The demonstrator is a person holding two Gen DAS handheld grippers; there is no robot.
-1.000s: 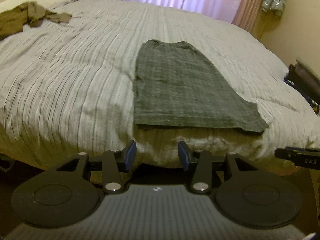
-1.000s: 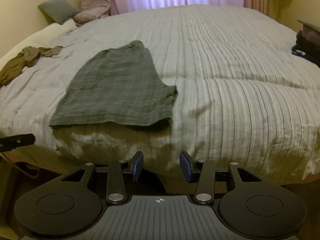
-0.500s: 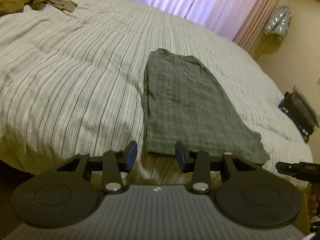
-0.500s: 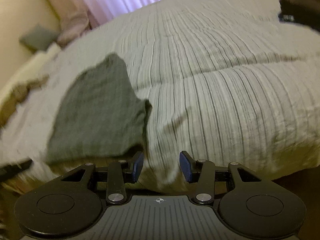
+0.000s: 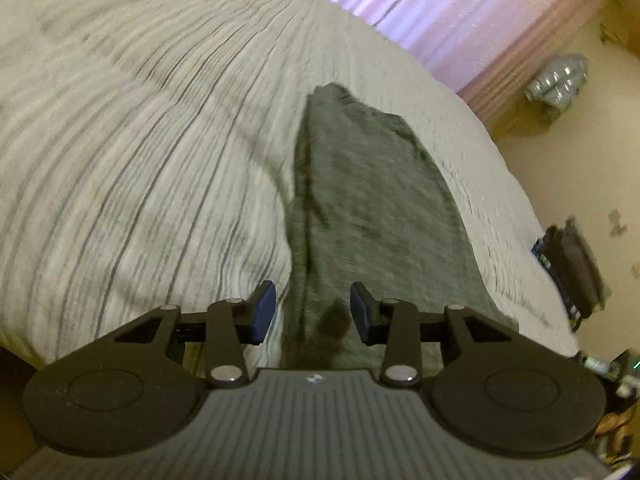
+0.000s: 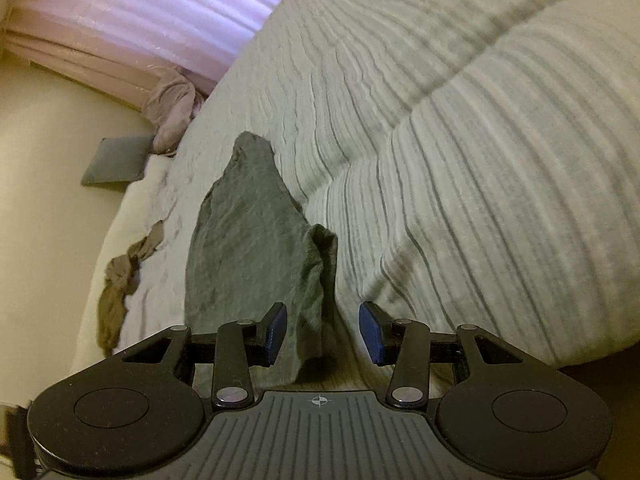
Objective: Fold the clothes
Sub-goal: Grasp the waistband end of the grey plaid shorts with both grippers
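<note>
A dark grey-green folded garment lies flat on the striped bed cover, its near edge at the bed's front edge. My left gripper is open, its jaws straddling the garment's near left corner just above the cloth. In the right wrist view the same garment runs away from me. My right gripper is open over its near right corner, with the corner between the jaws. Neither gripper holds anything.
A crumpled brown garment lies on the bed's left side. A grey cushion and a pink bundle sit by the curtains. Dark items are stacked beyond the bed's right side.
Both grippers have moved forward and down onto the garment's near corners and tilted inward. Both stay open.
</note>
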